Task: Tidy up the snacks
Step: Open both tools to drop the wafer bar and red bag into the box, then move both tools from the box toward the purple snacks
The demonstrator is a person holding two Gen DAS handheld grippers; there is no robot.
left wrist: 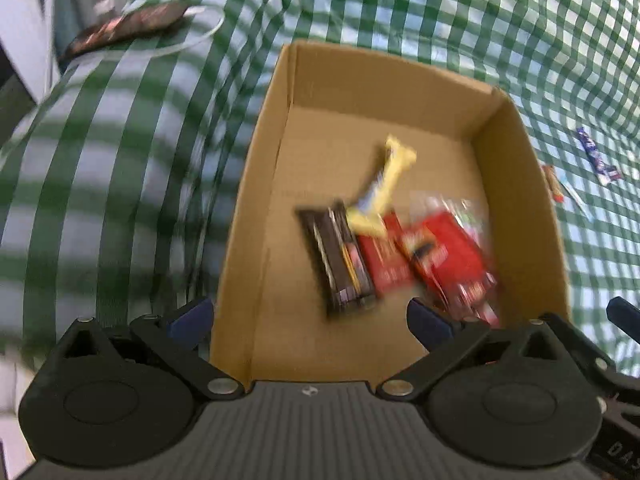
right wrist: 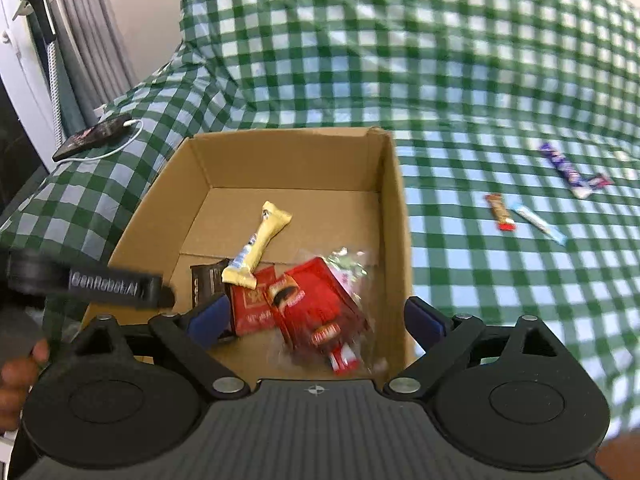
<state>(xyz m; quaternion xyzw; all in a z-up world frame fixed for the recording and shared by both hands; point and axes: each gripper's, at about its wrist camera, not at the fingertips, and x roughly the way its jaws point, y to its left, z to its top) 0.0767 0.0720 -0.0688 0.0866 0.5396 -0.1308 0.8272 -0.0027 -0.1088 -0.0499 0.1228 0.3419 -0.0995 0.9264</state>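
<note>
An open cardboard box (left wrist: 516, 184) (right wrist: 394, 216) sits on a green checked cloth. Inside lie a yellow bar (left wrist: 386, 184) (right wrist: 260, 244), a dark brown bar (left wrist: 340, 256) (right wrist: 204, 280), a flat red packet (left wrist: 386, 260) (right wrist: 252, 304) and a clear bag of red snacks (left wrist: 452, 252) (right wrist: 320, 312). My left gripper (left wrist: 310, 320) hangs open over the box's near end, nothing between its fingers. My right gripper (right wrist: 316, 322) is open above the red snacks, not touching them. The left gripper's black body (right wrist: 92, 284) shows at the left of the right wrist view.
Loose snacks lie on the cloth right of the box: a purple bar (right wrist: 566, 170) (left wrist: 598, 158), an orange-red bar (right wrist: 500, 212) (left wrist: 554, 184) and a thin blue-white stick (right wrist: 540, 224). A phone (right wrist: 94, 136) (left wrist: 124, 28) with a white cable lies at the far left. A hand (right wrist: 16, 384) shows low left.
</note>
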